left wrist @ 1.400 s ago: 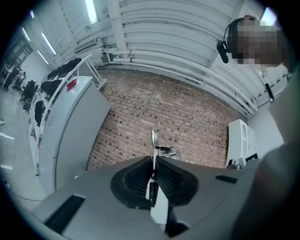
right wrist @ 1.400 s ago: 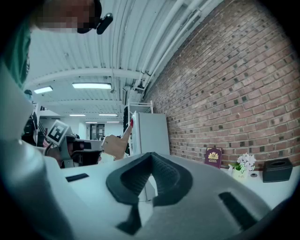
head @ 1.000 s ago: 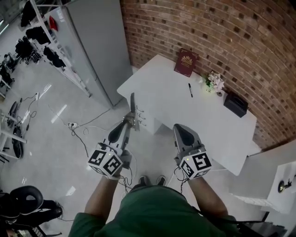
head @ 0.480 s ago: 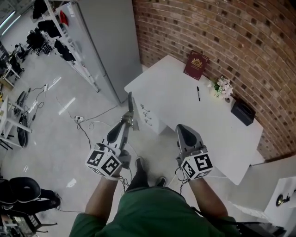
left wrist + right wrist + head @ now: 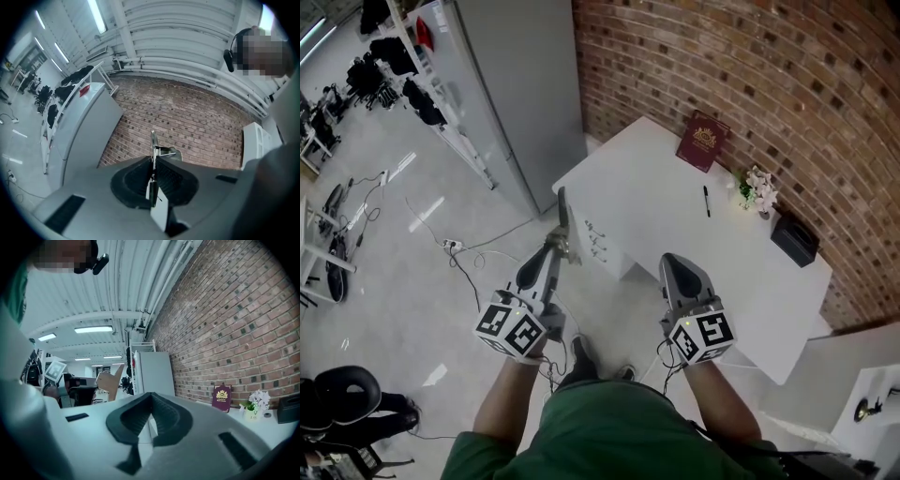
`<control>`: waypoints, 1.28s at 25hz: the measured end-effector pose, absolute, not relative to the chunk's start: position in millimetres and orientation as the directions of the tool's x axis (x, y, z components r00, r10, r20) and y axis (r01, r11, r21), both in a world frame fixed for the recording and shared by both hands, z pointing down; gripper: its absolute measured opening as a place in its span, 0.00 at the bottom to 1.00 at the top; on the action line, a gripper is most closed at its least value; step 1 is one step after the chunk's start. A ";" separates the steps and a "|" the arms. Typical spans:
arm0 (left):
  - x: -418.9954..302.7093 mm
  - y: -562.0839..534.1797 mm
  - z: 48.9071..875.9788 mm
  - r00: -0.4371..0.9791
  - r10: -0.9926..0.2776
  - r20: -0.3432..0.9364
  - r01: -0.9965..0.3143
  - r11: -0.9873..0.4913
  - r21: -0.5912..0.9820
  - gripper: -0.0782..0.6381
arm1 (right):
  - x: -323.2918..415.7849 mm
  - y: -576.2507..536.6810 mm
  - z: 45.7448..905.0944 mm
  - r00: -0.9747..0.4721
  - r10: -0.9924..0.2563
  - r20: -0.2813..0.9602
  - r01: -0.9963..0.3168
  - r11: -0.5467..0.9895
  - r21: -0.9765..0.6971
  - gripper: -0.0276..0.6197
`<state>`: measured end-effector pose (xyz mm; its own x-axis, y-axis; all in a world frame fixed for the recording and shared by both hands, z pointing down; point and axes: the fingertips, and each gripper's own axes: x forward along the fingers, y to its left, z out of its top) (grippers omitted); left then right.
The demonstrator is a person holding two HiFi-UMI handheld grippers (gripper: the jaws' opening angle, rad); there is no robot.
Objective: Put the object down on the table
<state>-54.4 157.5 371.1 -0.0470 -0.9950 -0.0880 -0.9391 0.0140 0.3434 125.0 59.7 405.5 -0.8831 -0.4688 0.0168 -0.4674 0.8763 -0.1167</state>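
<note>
Head view steeply down, others level

White table (image 5: 656, 202) far right; red-brown brick wall (image 5: 787, 84) w/ pale mortar lines behind. Maroon book (image 5: 702, 142) w/ gold crest, black pen (image 5: 707, 201), black box (image 5: 795, 240). Grey left gripper (image 5: 554, 246), right gripper (image 5: 672, 262): b&w marker cubes. Silver metal object (image 5: 562, 211). Green shirt (image 5: 609, 431) near.

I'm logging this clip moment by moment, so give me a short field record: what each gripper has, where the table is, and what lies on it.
left gripper: shut on a thin metal tool that stands up out of the jaws
right gripper: jaws together, nothing between them
thin metal tool: held in the air, not yet on the table
table: white, ahead, against the brick wall
on the table: dark red book, pen, flower pot, black box
task status: object not put down
</note>
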 end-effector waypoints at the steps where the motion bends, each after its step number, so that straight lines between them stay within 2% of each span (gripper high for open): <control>1: -62.4 153.3 372.3 -0.041 -0.994 -0.098 -0.939 0.005 0.344 0.14 | 117.8 55.1 405.6 -0.880 -0.475 0.021 -0.474 0.873 -0.117 0.05; 15: -176.7 95.8 392.9 0.064 -0.989 -0.136 -0.903 -0.115 0.413 0.14 | 29.8 18.2 398.9 -0.809 -0.585 0.061 -0.587 0.807 -0.058 0.05; 24: -206.0 53.1 427.9 0.095 -0.991 -0.090 -0.871 -0.127 0.474 0.14 | 12.3 -21.6 426.4 -0.777 -0.618 0.122 -0.628 0.774 -0.080 0.05; 32: -211.3 -6.3 427.5 0.074 -0.996 -0.042 -0.896 -0.085 0.436 0.14 | -7.2 -90.1 429.4 -0.809 -0.580 0.092 -0.587 0.797 -0.138 0.05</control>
